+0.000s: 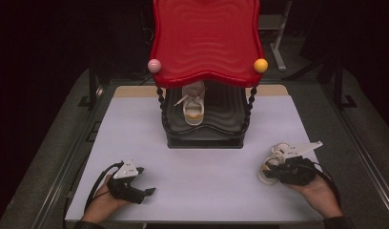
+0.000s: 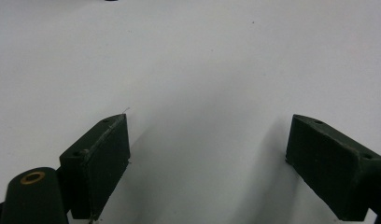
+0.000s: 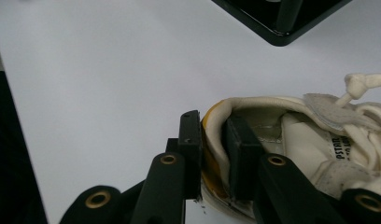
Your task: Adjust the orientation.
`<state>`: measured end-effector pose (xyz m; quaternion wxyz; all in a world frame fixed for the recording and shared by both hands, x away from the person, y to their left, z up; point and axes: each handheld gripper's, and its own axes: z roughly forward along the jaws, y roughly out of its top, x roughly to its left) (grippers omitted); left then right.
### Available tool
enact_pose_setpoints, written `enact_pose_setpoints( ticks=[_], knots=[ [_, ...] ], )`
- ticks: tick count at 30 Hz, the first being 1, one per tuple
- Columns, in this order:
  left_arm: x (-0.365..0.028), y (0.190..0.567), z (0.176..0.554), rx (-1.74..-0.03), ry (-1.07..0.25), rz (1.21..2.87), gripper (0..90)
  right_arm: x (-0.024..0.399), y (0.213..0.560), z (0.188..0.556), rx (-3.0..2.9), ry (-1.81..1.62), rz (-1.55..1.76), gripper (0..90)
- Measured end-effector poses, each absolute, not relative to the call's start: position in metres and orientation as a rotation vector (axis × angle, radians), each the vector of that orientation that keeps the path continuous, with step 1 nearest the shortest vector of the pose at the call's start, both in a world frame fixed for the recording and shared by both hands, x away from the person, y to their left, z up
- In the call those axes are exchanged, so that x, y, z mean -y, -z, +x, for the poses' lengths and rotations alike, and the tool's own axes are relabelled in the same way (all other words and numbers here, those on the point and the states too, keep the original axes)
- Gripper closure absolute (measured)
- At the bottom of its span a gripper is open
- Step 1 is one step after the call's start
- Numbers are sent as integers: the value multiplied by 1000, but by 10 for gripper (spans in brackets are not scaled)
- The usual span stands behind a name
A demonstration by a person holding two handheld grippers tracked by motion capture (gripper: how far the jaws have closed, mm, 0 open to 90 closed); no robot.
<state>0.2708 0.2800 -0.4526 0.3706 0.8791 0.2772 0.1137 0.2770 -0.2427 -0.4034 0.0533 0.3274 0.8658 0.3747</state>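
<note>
A white sneaker [image 1: 270, 161] with a yellow heel patch lies on the white table [image 1: 207, 181] at the front right. My right gripper [image 1: 273, 172] is shut on its heel. In the right gripper view one pad sits outside the heel and the other inside the collar of the sneaker [image 3: 296, 135], with the gripper [image 3: 212, 140] pinching the wall between them. A matching sneaker [image 1: 193, 107] stands on the black lower shelf [image 1: 228, 117] of a rack, toe toward me. My left gripper [image 1: 146, 181] rests at the front left, open, with bare table between its jaws [image 2: 207, 158].
The rack stands at the middle back of the table under a red wavy top tray [image 1: 207, 38]. A pink ball [image 1: 154, 65] and a yellow ball [image 1: 261, 65] sit on its front corners. The rack's black base corner [image 3: 282, 23] lies beyond the held sneaker.
</note>
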Motion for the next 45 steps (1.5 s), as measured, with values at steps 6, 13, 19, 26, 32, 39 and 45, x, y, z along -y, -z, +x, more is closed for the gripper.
enact_pose_setpoints(
  ticks=[6,13,19,26,32,39,45],
  knots=[
    [-280,453,271,-713,-290,2252,129,235,400,263,-2649,-1158,944,778],
    [-280,453,271,-713,-289,2252,129,216,394,255,-2685,-1189,868,776],
    [-280,453,271,-713,-289,2252,129,200,389,251,-2717,-1203,789,775],
    [-280,453,271,-712,-288,2253,129,182,383,248,-2748,-1235,709,774],
    [-280,453,271,-711,-290,2253,129,166,374,250,-2770,-1242,626,774],
    [-280,453,271,-712,-293,2251,130,149,364,248,-2783,-1251,552,774],
    [-280,453,271,-712,-293,2253,130,137,354,246,-2785,-1247,476,773]
  ],
)
